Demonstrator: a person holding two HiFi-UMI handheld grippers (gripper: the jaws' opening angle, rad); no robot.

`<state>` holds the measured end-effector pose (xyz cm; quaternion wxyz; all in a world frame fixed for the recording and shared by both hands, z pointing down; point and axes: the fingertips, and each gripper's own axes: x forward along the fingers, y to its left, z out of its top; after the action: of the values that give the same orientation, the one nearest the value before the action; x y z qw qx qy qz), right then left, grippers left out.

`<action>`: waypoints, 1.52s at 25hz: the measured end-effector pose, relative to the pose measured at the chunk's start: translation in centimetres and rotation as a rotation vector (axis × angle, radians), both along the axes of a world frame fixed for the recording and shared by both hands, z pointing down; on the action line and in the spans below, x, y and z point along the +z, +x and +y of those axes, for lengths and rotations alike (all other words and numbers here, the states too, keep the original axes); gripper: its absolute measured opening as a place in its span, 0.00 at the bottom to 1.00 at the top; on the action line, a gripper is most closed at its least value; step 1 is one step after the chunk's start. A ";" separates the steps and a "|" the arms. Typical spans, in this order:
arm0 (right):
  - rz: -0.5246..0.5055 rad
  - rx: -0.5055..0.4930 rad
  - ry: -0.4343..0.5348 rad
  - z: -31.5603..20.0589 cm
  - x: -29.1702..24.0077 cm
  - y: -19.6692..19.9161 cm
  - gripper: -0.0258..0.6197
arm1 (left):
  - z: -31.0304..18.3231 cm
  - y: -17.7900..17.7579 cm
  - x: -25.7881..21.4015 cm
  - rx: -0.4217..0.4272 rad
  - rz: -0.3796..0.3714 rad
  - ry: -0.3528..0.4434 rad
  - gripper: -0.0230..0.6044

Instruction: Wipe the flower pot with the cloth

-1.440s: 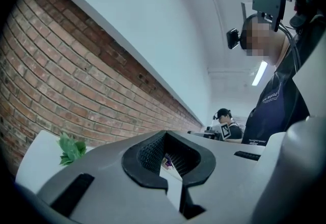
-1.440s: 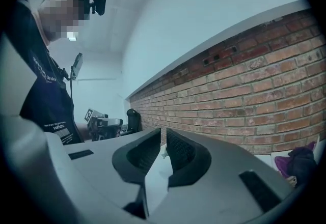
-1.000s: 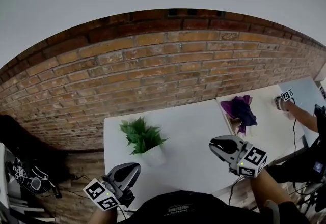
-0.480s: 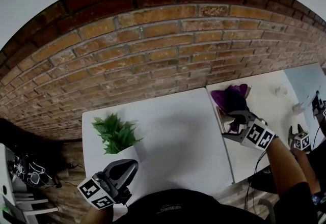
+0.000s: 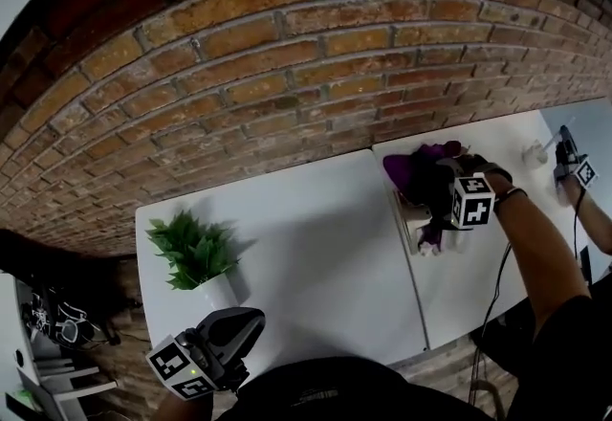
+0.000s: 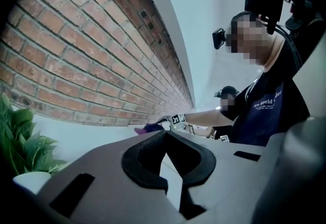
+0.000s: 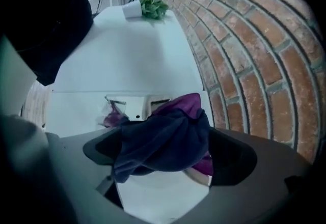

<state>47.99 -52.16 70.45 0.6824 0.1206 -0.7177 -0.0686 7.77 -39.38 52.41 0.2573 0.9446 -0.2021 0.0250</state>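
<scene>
Two tongs: my left gripper (image 6: pixel 172 167), pressed together, hangs near the flower pot (image 5: pixel 218 291) at lower left; my right gripper (image 7: pixel 168 154), jaws just opened, straddles the cloth (image 5: pixel 418 175) at right; a shallow pinch could slip.

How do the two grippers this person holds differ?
The left gripper's jaws are shut and empty; the right gripper's jaws have just been opening and stand wide with the cloth between them. The left gripper points level near the flower pot; the right gripper points down at the cloth. Both bear marker cubes.
</scene>
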 end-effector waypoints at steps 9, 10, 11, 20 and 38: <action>0.079 -0.073 -0.137 -0.4 4.6 0.9 0.79 | 0.4 -0.1 1.1 -0.031 -0.030 -0.027 0.03; 0.081 -0.079 -0.136 -0.3 4.7 0.8 0.79 | 0.4 -0.1 1.1 -0.032 -0.029 -0.027 0.03; 0.082 -0.084 -0.132 -0.1 4.8 0.8 0.79 | 0.5 -0.1 1.1 -0.031 -0.029 -0.029 0.03; 0.011 -0.016 -0.008 2.4 2.7 0.3 0.18 | 1.3 -1.0 0.3 -0.011 -0.005 -0.023 0.03; -0.827 0.450 0.416 1.6 -20.8 -7.9 0.14 | 3.4 -10.0 -3.0 -0.132 0.038 0.058 0.03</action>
<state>40.11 -50.55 49.70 0.3012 0.4221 -0.8550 -0.0081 -2.25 -35.96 49.37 0.2347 0.9366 -0.2597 -0.0161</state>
